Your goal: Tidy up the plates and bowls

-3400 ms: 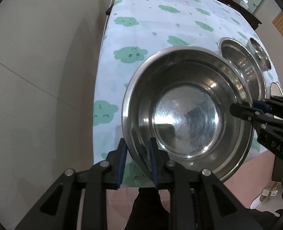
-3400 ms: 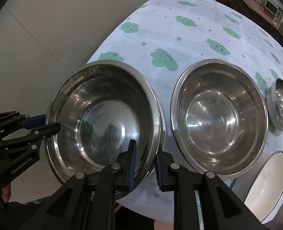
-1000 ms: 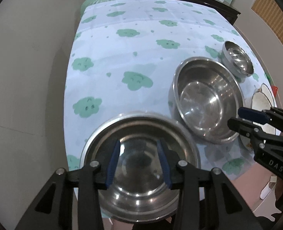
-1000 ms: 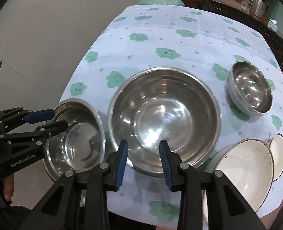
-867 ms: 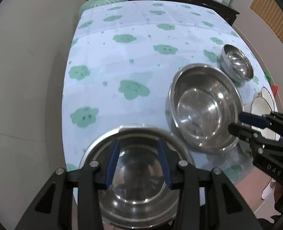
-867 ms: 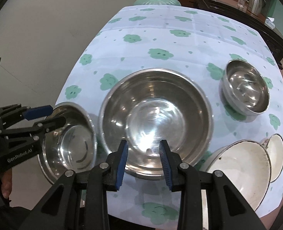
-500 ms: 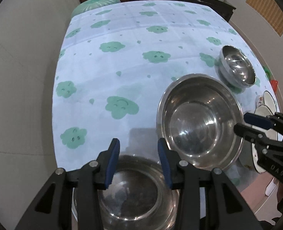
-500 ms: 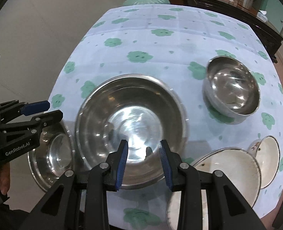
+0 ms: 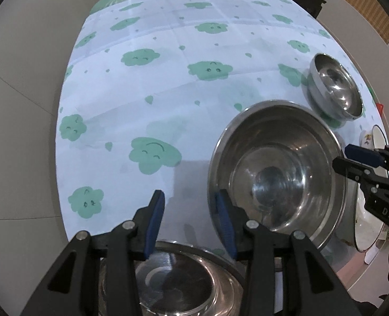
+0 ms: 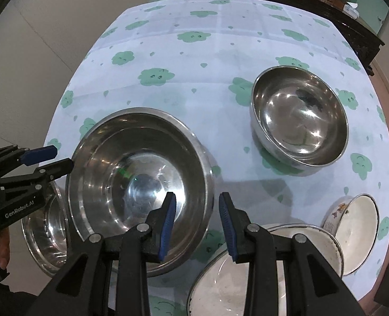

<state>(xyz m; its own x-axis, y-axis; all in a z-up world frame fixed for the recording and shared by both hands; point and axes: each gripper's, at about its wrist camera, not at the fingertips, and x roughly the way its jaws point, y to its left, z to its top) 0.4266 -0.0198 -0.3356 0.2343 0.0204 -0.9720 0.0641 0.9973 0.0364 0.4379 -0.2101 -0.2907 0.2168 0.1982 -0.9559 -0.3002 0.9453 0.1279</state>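
Note:
A large steel bowl (image 9: 276, 168) (image 10: 139, 184) stands on the cloud-print tablecloth (image 9: 168, 84). A second steel bowl (image 9: 173, 281) (image 10: 47, 234) sits at the near left table edge, under my left gripper (image 9: 190, 200), which is open and empty. My right gripper (image 10: 197, 205) is open and empty above the large bowl's right rim. A smaller steel bowl (image 9: 334, 89) (image 10: 300, 123) stands farther right. A large white enamel bowl (image 10: 260, 271) and a small white bowl (image 10: 355, 229) sit at the near right.
The table's near and left edges drop off to the floor. A dark wooden sideboard (image 10: 326, 2) with a kettle stands behind the table. A green stool (image 9: 123, 0) is at the far end.
Both grippers let go of the steel bowl, which now rests at the table's near left edge. Both have opened, risen and shifted right; the right one now hovers by the large bowl.

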